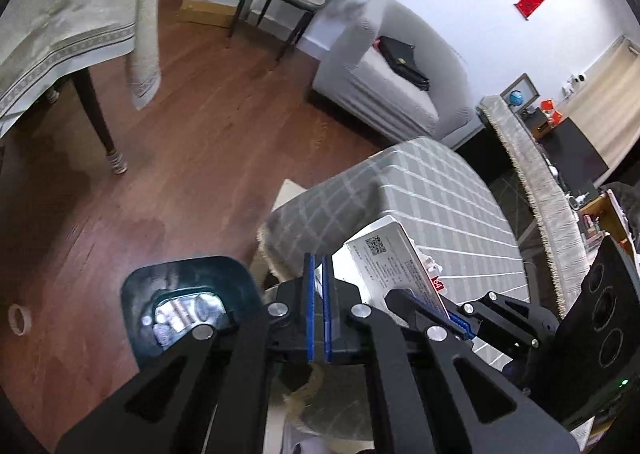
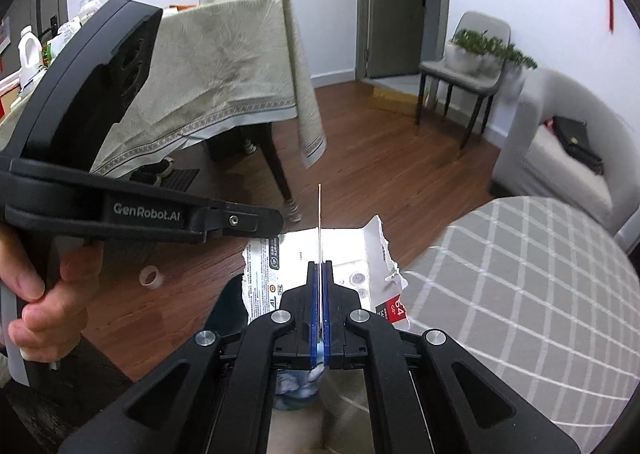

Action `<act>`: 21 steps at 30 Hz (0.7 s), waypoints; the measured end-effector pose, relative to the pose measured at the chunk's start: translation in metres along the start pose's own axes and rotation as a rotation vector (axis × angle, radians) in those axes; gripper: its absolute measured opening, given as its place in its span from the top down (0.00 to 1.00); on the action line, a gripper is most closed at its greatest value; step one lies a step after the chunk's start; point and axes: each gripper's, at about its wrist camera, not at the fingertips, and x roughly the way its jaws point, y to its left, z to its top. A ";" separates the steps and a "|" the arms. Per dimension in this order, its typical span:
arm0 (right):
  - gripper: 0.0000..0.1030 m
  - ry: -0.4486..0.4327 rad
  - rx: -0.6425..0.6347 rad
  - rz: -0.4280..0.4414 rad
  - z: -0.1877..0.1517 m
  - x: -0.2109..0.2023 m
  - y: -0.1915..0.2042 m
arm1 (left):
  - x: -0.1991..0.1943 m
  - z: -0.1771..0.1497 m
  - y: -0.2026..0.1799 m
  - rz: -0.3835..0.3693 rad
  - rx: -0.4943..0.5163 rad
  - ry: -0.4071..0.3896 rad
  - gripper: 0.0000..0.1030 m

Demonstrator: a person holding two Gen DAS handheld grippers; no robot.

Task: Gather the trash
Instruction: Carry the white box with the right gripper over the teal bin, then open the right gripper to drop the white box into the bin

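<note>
- Your left gripper (image 1: pixel 319 306) is clenching with its blue pads pressed almost together; a thin white edge of the torn card package (image 1: pixel 386 266) is showing between them, so it appears to be pinching that package.
- Your right gripper (image 2: pixel 319 310) is also clenching, and its blue pads are squeezing a thin flap of the same torn card package (image 2: pixel 320 254), which is standing edge-on straight up from between the pads in the right wrist view.
- The package is hanging in the air between both grippers: white card with a QR code and small print on one face, a red corner label, and a ragged torn edge on its right side in the right wrist view.
- In the left wrist view your right gripper is reaching in from the right and gripping the package near its red label.
- The dark teal trash bin (image 1: pixel 188 306) is standing on the wooden floor (image 1: pixel 192 158), just left of your left gripper's fingers and below the package; pale crumpled rubbish is lying at its bottom.
- The package is hovering beside the near edge of the low table with the grey checked cloth (image 1: pixel 432 198), above the gap between that table and the bin.
- Your left hand (image 2: pixel 44 294) is wrapping around the left gripper's handle at the left of the right wrist view.
- A roll of tape (image 1: pixel 19 319) is lying on the floor, well left of the bin.
</note>
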 end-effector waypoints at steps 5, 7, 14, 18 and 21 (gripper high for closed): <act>0.99 0.070 0.008 0.031 0.004 0.028 0.022 | 0.002 -0.003 0.038 0.031 -0.040 0.045 0.96; 0.99 0.105 0.000 0.038 0.005 0.041 0.032 | 0.004 -0.004 0.051 0.041 -0.063 0.064 0.96; 0.99 0.238 0.010 0.072 0.001 0.090 0.055 | 0.020 -0.012 0.099 0.085 -0.134 0.128 0.96; 0.99 0.320 0.021 0.087 -0.006 0.115 0.062 | 0.034 -0.023 0.121 0.108 -0.172 0.179 0.96; 0.99 0.367 0.026 0.092 -0.009 0.128 0.066 | 0.043 -0.032 0.138 0.118 -0.203 0.222 0.96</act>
